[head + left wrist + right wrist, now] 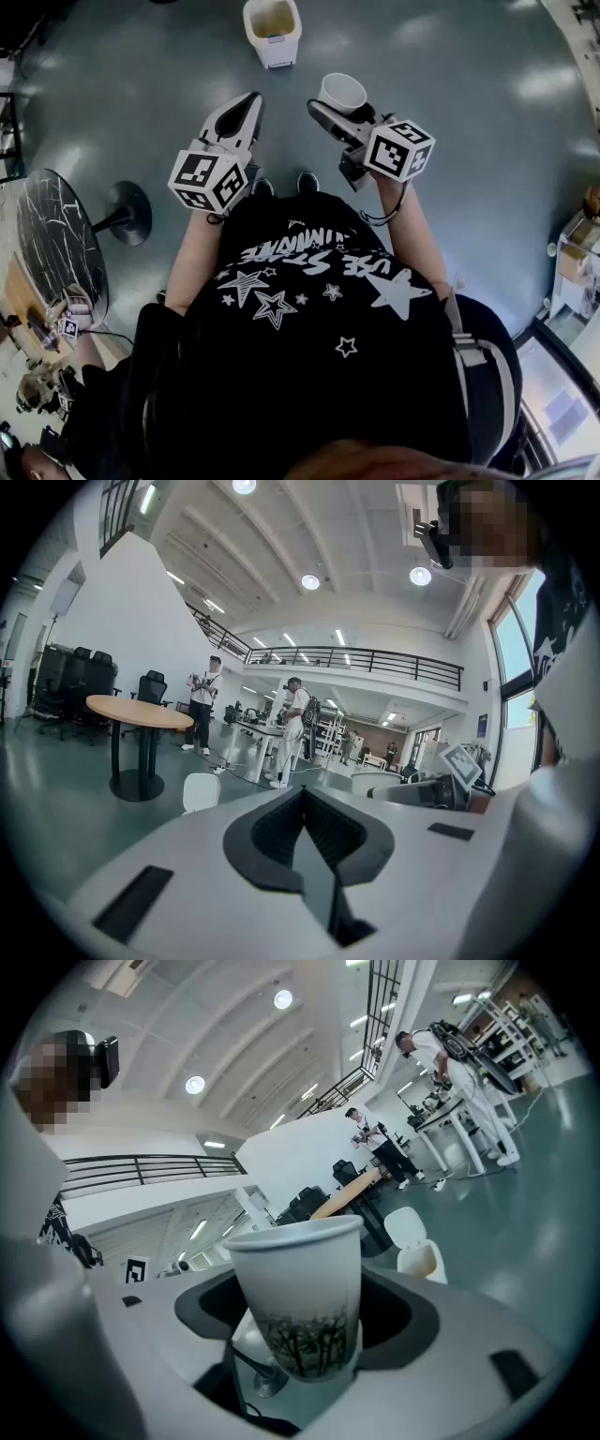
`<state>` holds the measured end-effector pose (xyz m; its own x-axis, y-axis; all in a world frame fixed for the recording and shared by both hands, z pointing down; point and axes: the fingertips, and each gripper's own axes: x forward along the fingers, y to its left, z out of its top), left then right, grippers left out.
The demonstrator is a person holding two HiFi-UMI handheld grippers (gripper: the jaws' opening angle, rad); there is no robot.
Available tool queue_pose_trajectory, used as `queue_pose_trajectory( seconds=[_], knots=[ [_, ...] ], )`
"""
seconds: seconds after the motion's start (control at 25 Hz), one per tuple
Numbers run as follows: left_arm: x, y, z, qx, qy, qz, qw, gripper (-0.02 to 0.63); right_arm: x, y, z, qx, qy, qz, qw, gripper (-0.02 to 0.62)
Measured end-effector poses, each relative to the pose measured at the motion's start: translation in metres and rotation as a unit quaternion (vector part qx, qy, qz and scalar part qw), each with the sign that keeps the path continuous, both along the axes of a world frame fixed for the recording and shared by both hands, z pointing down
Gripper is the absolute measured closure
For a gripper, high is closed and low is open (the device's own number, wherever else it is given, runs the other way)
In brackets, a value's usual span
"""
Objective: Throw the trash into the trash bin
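Observation:
A white paper cup (pixel 342 92) with a dark tree print (pixel 302 1297) stands upright between the jaws of my right gripper (pixel 339 109), which is shut on it. The gripper is held out level over the grey floor. The white trash bin (pixel 273 31) stands on the floor ahead, its lid up and its mouth open. The same bin (pixel 418 1249) shows just right of the cup in the right gripper view. It appears small in the left gripper view, where the bin (pixel 200 791) is left of the jaws. My left gripper (pixel 249 103) is shut and holds nothing; its jaws meet in a point.
A round dark table (pixel 56 239) and a pedestal base (pixel 127 211) stand at my left. A round wooden table (pixel 139 712) and people at desks (pixel 293 728) lie further off. A counter with boxes (pixel 577 253) is at the right.

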<state>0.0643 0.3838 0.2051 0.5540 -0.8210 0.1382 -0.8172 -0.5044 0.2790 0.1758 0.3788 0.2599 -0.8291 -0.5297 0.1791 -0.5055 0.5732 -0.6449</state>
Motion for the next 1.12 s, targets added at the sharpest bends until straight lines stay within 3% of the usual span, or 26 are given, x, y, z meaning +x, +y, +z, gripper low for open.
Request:
queue_pose_trajectory(
  seconds=[0.48, 0.76, 1.12],
  knots=[
    [-0.021, -0.022, 0.000, 0.012, 0.005, -0.041, 0.9991, 0.595, 0.000, -0.036, 0.010, 0.004, 0.012, -0.023, 1.000, 0.252],
    [-0.045, -0.073, -0.001, 0.023, 0.012, -0.016, 0.9995, 0.595, -0.019, -0.079, 0.013, -0.002, 0.025, 0.005, 1.000, 0.252],
    [-0.116, -0.161, 0.009, 0.013, 0.032, 0.010, 0.9994, 0.595, -0.079, -0.165, 0.015, -0.008, 0.045, 0.059, 0.997, 0.252]
  ],
)
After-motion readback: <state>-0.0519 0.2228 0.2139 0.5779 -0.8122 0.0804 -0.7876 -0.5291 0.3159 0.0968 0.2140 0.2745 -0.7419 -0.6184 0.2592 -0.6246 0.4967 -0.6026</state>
